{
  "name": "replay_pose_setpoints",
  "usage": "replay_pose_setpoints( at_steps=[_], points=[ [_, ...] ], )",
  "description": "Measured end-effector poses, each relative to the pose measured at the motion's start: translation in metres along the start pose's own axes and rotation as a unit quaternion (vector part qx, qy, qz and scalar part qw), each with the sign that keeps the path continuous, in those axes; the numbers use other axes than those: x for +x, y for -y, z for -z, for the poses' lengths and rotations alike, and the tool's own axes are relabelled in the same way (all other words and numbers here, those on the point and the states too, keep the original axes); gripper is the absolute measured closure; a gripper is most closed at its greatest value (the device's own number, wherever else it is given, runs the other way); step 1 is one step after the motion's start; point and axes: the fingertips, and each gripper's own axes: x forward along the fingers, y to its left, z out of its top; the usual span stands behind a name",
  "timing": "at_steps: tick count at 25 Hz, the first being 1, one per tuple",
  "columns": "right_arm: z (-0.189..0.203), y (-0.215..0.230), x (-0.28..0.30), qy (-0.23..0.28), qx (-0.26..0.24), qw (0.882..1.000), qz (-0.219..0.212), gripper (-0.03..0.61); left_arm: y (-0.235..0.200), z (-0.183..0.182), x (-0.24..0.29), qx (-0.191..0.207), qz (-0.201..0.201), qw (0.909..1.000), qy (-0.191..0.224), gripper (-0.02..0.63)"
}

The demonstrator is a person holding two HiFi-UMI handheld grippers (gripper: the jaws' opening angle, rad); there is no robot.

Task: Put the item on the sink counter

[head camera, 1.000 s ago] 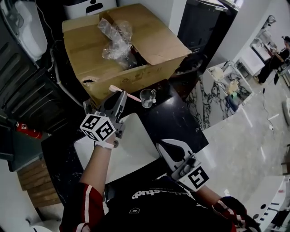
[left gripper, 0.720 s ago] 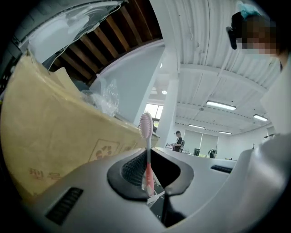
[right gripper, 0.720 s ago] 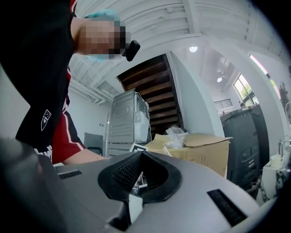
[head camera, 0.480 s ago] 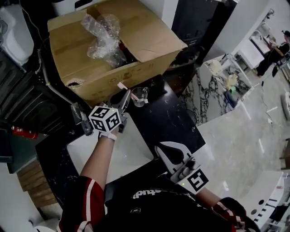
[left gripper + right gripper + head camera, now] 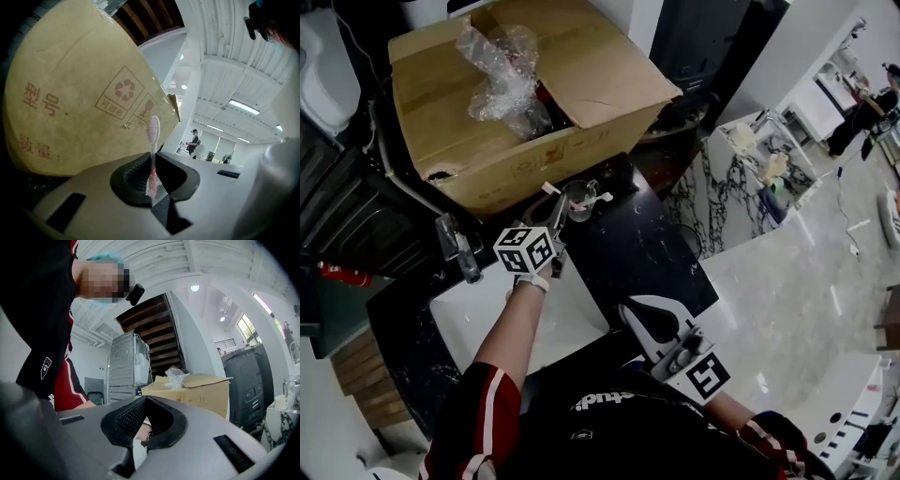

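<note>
- While the left arm stretches forward across the white sink [image 5: 567, 323], the left gripper [image 5: 561, 202] points toward the cardboard box [image 5: 534, 103], its marker cube facing up.
- Its fingers are closed on a toothbrush [image 5: 549, 189], which lies crosswise in them above the black surface [image 5: 642, 248], just beside a small glass cup [image 5: 578, 201] near the box front.
- The right arm is bent close to the body. The right gripper [image 5: 630, 307] hangs low over the front edge of the surface, with its fingers pressed together and holding nothing.
- From the left gripper [image 5: 152, 165] view, the toothbrush [image 5: 153, 136] stands upright between the ribbed pads, bristle head uppermost. It stands against the printed side of the cardboard box [image 5: 70, 103], whose recycling mark and red characters the head view cannot show. A distant person stands in a bright hall beyond.
- Only the head view shows the cup, the sink, the faucet [image 5: 457, 247] and the crumpled plastic wrap [image 5: 502, 75] in the open box.
- From the right gripper [image 5: 142, 426] view, the left forearm shows beyond the closed fingers, with a red and black sleeve [image 5: 65, 385] at the left and the cardboard box [image 5: 199, 392] behind.
</note>
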Motion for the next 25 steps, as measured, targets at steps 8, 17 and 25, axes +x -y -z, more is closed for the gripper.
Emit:
replay_pose_setpoints(
  at_steps=[8,17,25],
  points=[
    [-0.001,0.000,-0.006,0.000,0.000,1.000,0.005,0.541,-0.005,0.004,0.000,-0.010,-0.012,0.9998,0.011,0.574],
    [-0.009,-0.007,-0.008,0.010,-0.004,1.000,0.003,0.541,-0.009,0.001,-0.028,0.010,-0.027,0.9995,0.010,0.491],
    [-0.024,-0.033,0.016,0.023,-0.013,0.999,-0.034,0.541,0.020,-0.039,-0.118,0.103,-0.020,0.9938,0.039,0.492]
  ],
)
